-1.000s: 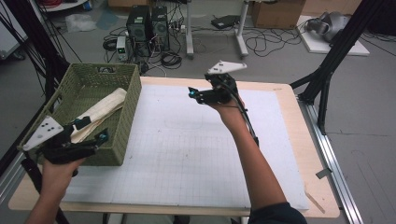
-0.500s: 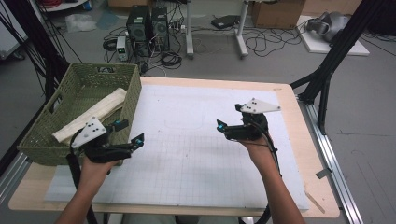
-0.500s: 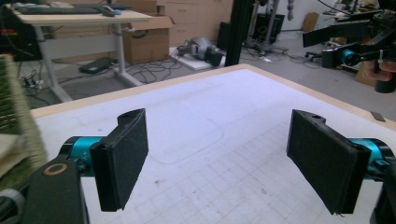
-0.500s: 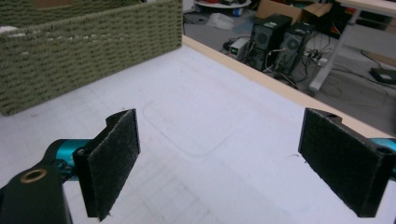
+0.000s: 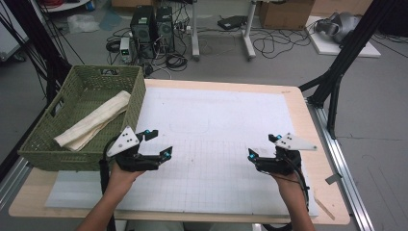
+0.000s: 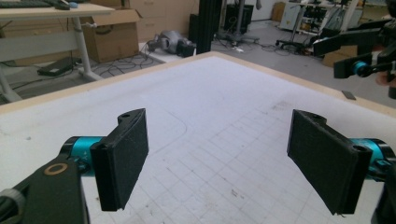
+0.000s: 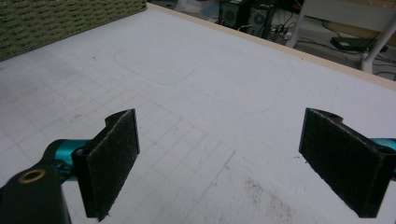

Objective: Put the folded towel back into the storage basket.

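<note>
No readable writing anywhere for us: the white mat (image 5: 216, 125) carries just a faint printed grid and a rounded outline, no words that we can make out.

Our left gripper (image 5: 156, 143) hovers over the mat's near-left part, jaws spread wide, nothing between them; in the left gripper view (image 6: 217, 158) the two black pads stand well apart over bare grid. Our right gripper (image 5: 262, 147) hangs over the near-right part, jaws likewise spread and empty, the same seen in the right gripper view (image 7: 219, 163).

The rolled cream cloth (image 5: 94, 120) lies well to the left of our left gripper, apart from it, and far from our right one.

It sits inside the green woven basket (image 5: 137, 91) at the table's left edge, lying on a slant along the basket floor. We see nothing else in there with it.
</note>
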